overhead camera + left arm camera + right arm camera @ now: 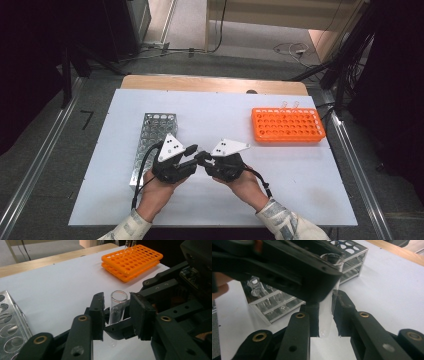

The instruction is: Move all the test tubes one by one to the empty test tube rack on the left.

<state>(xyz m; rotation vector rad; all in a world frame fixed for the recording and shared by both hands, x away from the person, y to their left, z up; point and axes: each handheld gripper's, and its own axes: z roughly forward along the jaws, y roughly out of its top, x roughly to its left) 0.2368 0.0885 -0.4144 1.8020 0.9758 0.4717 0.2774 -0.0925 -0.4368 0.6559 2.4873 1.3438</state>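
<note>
Right gripper (pixel 325 315) clamps glass tube (pixel 327 312); left gripper (pixel 117 315) jaws flank tube, not pressing; metal rack (pixel 152 132) left, orange rack (pixel 287 125) right

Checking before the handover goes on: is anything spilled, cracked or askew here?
Nothing stands out. The clear glass test tube is upright and whole between the right gripper and left gripper. The orange plastic rack and the metal rack sit flat on the white table, which looks dry.

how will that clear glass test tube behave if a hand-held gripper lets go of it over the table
The clear glass test tube looks thin-walled, so probably fragile and light. Its smooth round body would likely roll on the flat white table. The rounded bottom suggests it cannot stand without the metal rack.
</note>
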